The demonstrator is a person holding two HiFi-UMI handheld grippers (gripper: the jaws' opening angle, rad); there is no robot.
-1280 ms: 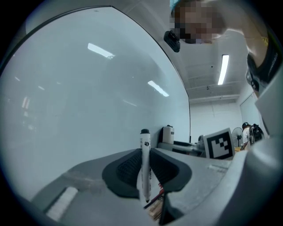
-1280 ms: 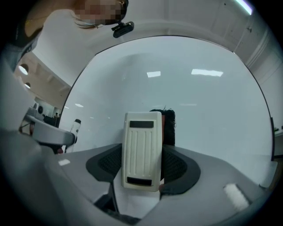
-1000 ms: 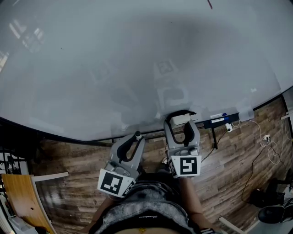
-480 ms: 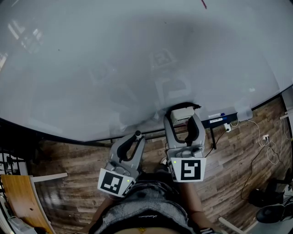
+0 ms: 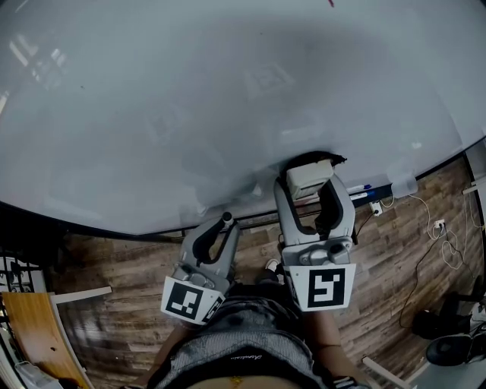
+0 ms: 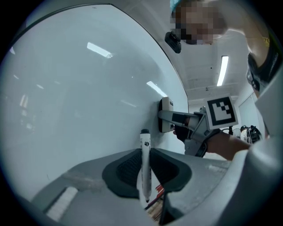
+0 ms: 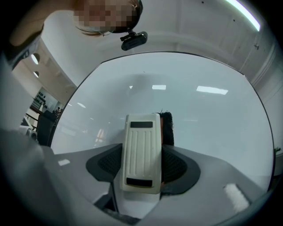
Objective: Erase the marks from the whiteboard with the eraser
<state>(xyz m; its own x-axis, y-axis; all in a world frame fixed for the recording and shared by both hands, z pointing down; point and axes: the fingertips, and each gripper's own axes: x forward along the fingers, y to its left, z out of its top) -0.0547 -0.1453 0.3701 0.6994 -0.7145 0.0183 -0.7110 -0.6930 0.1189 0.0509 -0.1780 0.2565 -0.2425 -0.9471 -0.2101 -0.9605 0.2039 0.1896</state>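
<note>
My right gripper clamps the eraser, felt against the whiteboard for wiping; my left gripper pinches a marker, held aside.

1. Red mark: cut off by the head view's top edge.
2. Eraser: felt face mostly hidden behind its white body.
3. Marker: in the head view, barrel hidden between the jaws; only one end shows.

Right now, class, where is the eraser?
In the head view the eraser sits right of centre, clamped in the right tool, against the lower whiteboard, right of the marker in the left tool.
</note>
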